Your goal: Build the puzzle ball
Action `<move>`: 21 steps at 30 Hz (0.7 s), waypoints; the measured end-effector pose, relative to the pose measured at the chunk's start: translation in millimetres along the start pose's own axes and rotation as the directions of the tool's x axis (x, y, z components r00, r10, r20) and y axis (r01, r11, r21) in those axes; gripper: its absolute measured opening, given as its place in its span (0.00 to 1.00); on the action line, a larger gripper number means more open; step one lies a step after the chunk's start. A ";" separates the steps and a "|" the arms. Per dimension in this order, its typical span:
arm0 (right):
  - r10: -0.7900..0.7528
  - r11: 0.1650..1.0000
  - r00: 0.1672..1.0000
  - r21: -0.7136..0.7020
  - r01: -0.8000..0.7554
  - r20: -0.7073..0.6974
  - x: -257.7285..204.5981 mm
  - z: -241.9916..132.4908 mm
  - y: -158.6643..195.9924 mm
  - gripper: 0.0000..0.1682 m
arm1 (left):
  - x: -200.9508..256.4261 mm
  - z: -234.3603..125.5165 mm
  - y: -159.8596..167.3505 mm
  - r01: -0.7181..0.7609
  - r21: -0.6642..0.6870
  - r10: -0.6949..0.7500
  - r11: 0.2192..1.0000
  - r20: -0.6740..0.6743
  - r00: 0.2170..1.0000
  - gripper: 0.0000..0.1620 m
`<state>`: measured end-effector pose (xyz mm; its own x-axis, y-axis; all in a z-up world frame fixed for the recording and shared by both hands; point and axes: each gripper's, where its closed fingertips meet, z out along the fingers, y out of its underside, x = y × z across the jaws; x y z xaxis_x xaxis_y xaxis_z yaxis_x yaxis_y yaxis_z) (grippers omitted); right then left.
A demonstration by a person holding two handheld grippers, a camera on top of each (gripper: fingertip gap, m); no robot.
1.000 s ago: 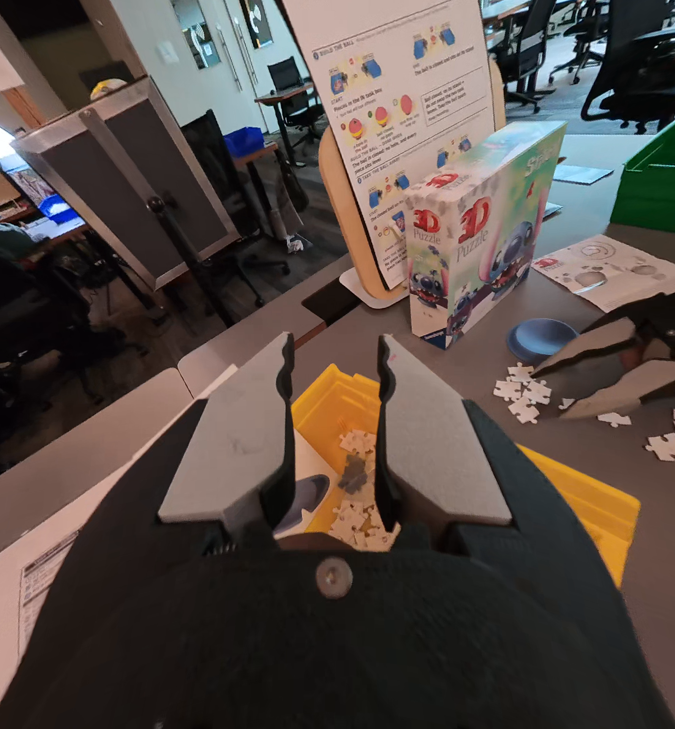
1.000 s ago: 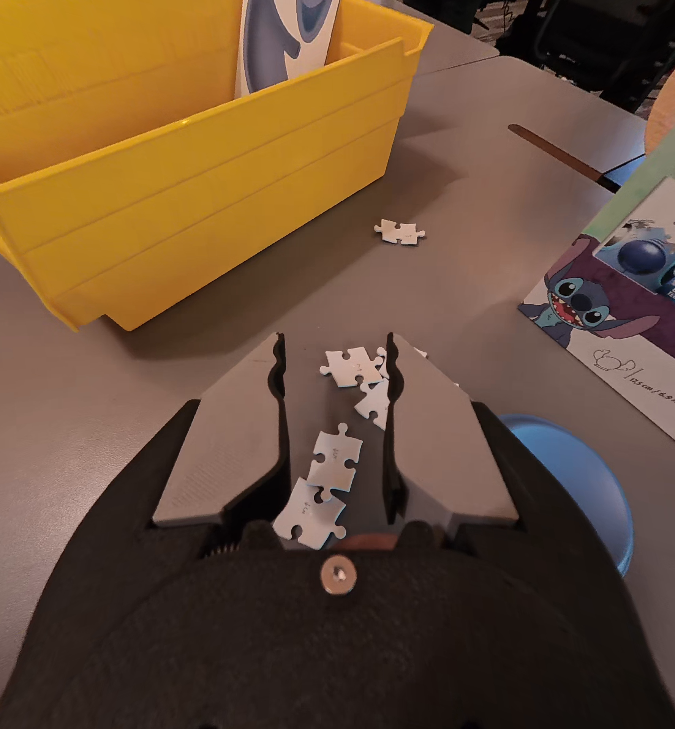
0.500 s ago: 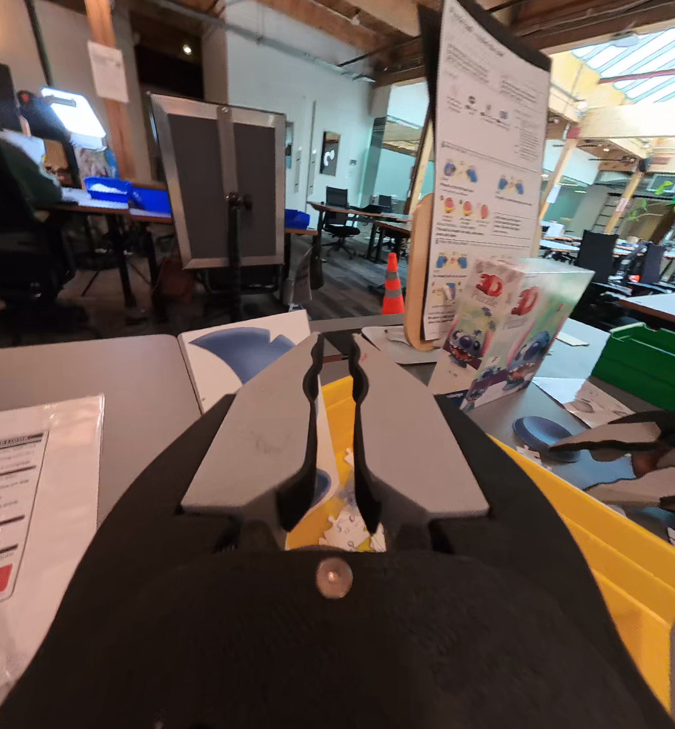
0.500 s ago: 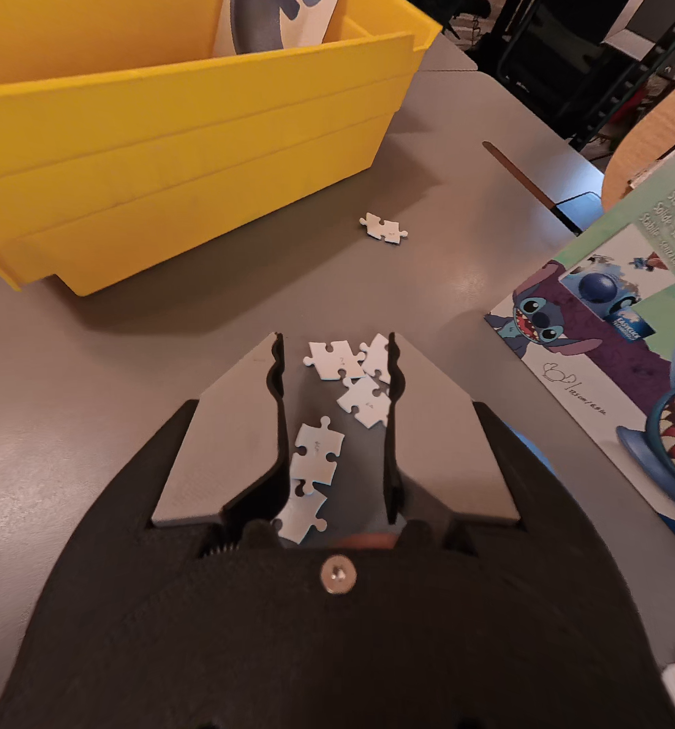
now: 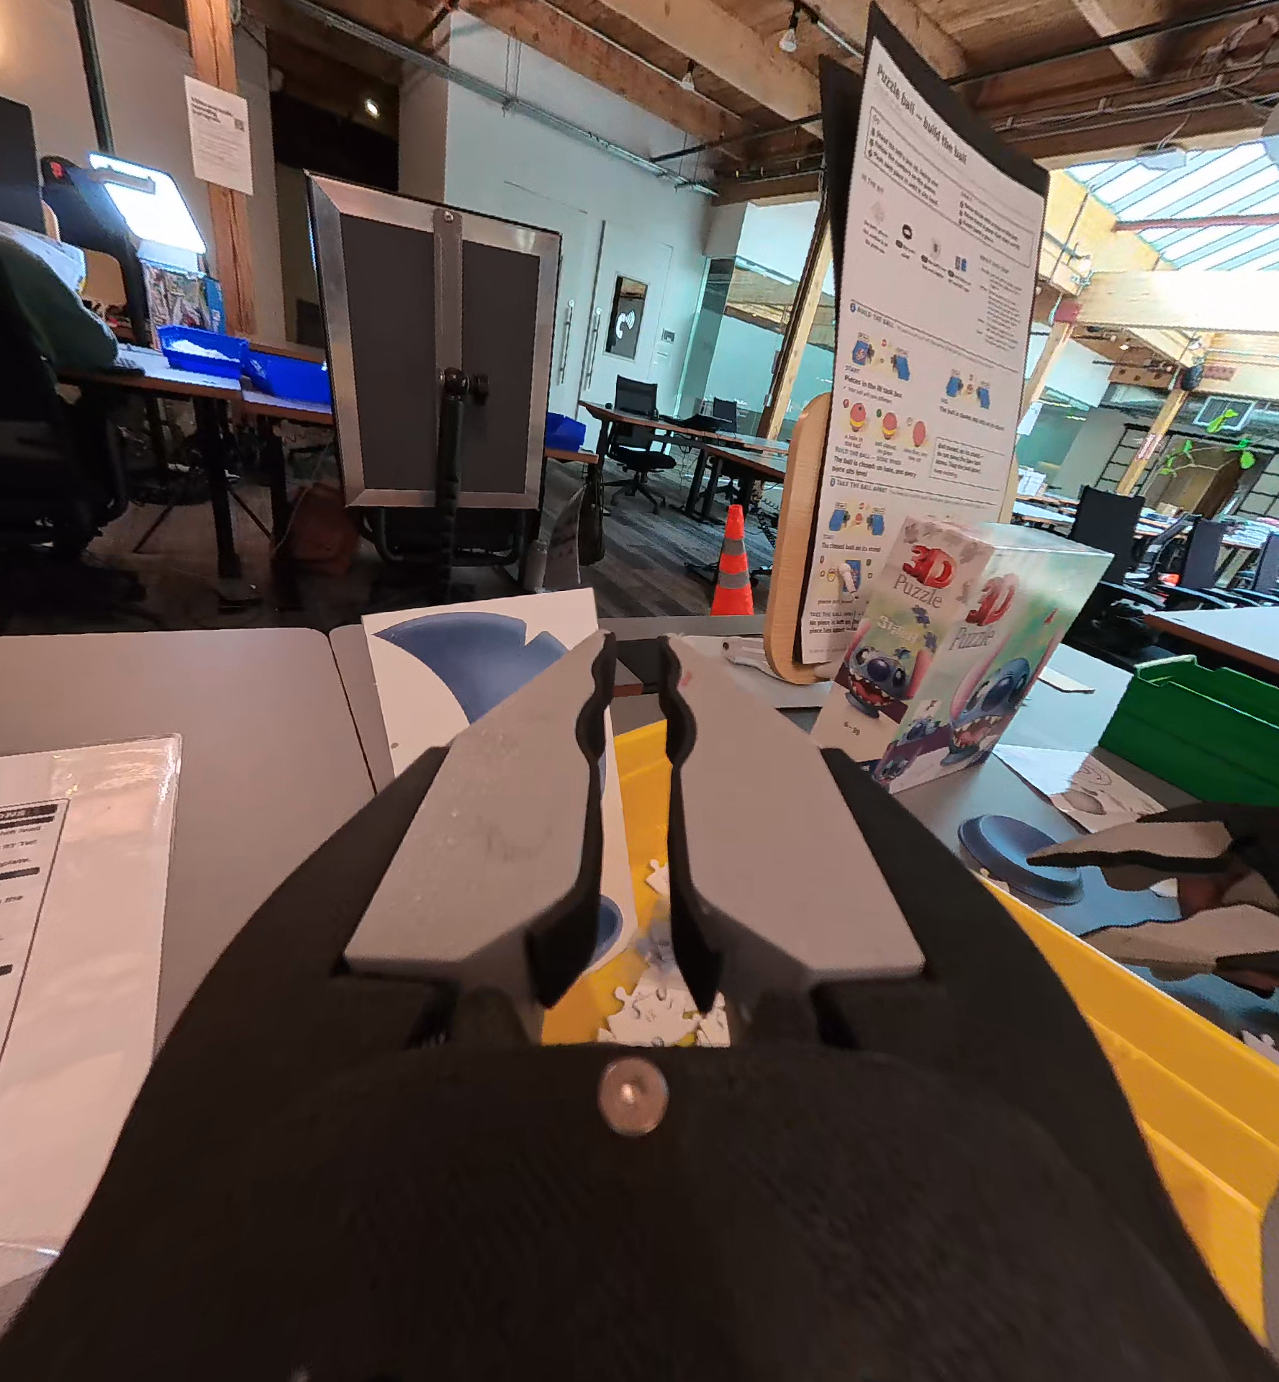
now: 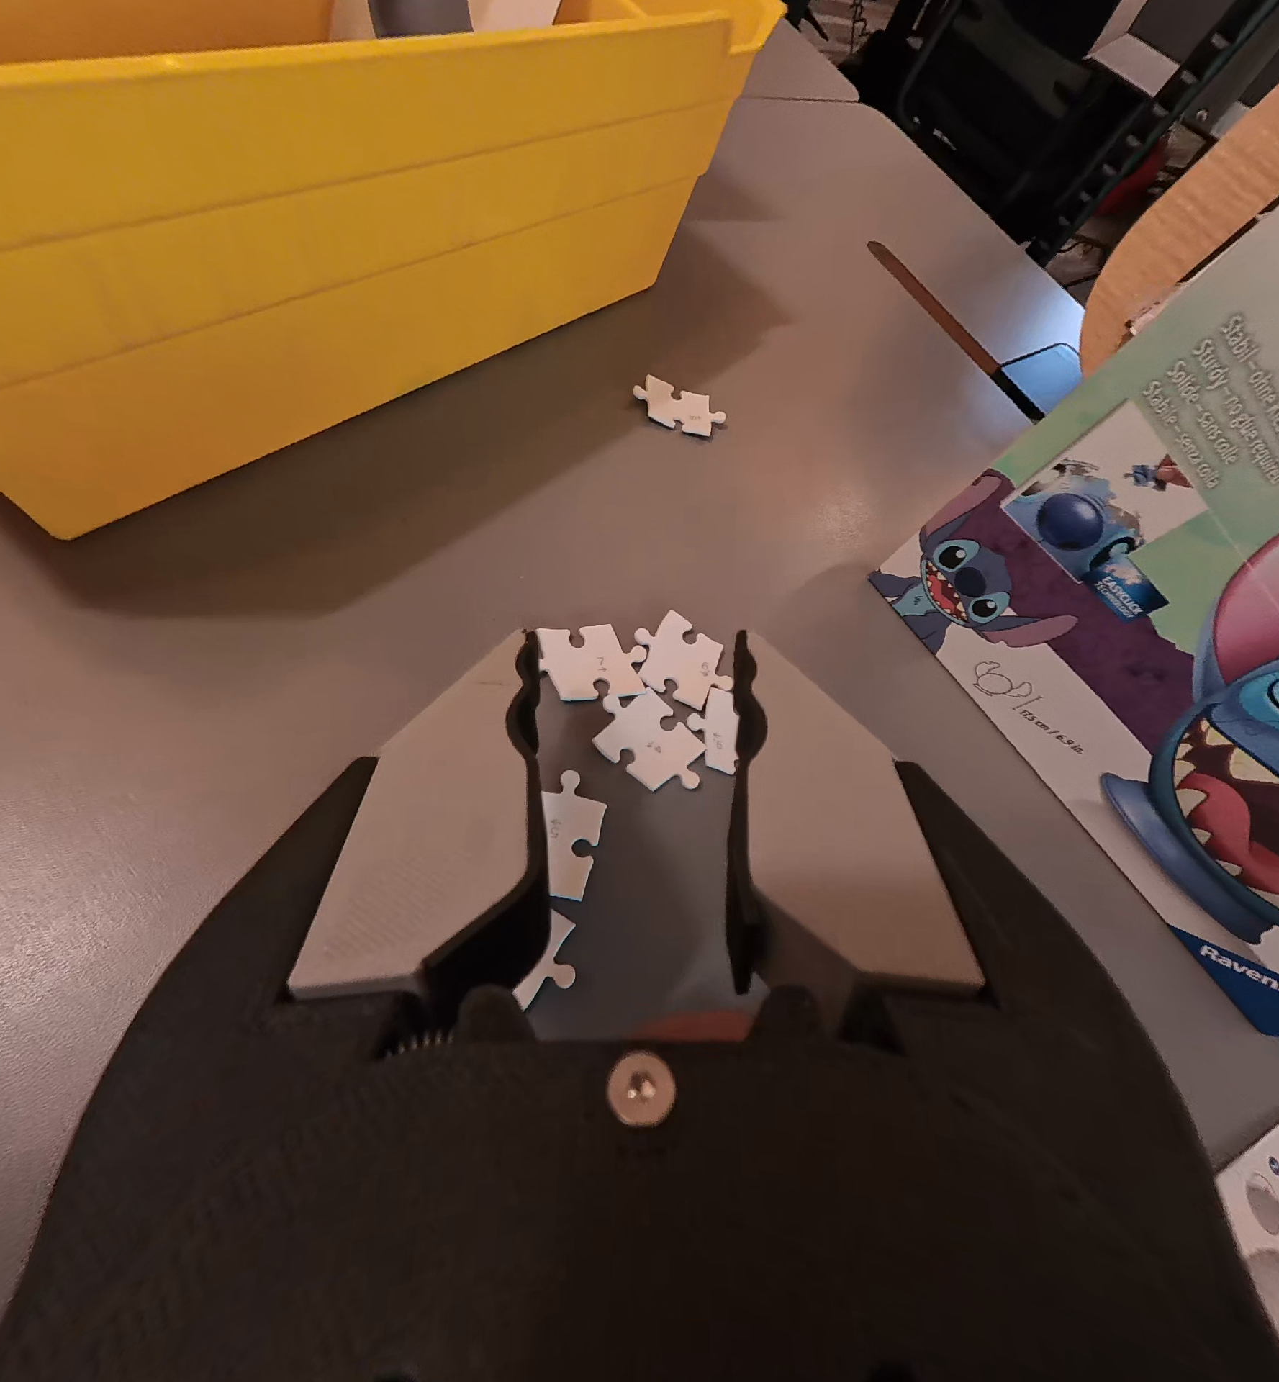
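Right wrist view: right gripper [image 6: 632,650] wide apart, empty, over six loose puzzle pieces [image 6: 647,740]; joined pair [image 6: 679,405] near yellow bin [image 6: 322,224]. Left gripper [image 5: 636,662] slightly apart, empty.

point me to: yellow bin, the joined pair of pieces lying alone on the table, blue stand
yellow bin [image 6: 307,247]: right wrist view, on its long side wall.
joined pair of pieces [image 6: 679,404]: right wrist view, at the seam.
blue stand [image 5: 1014,855]: left wrist view, on its top.

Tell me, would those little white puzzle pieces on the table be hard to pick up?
Probably fiddly: the white puzzle pieces lie flat on the smooth grey table, so they'd likely slide when nudged. They look thin and light, and some overlap, so the open right hand-held gripper may drag neighbours.
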<state>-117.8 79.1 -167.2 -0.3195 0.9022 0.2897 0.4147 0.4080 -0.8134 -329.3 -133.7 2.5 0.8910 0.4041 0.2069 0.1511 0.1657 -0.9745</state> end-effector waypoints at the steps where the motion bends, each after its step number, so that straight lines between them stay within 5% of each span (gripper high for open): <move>1: -0.004 1.000 1.000 -0.003 0.004 -0.011 1.2 -0.1 0.0 0.29 | 1.1 -0.1 0.0 -0.013 0.000 0.013 1.000 0.002 1.000 0.04; 11: 0.208 0.970 0.974 0.147 -0.194 -0.086 47.5 -26.6 -22.5 0.29 | 0.4 0.1 4.9 -0.010 -0.012 0.010 1.000 -0.011 1.000 0.04; 21: 0.205 0.979 0.979 -0.021 -0.205 0.004 21.1 4.1 6.9 0.32 | -3.6 4.5 19.8 -0.040 -0.079 0.041 0.996 0.015 0.999 0.05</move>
<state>-125.2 100.4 -168.8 -0.2309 0.9662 0.1146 0.4888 0.2171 -0.8450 -331.4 -127.8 -17.2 0.8901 0.4238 0.1680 0.1489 0.0781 -0.9858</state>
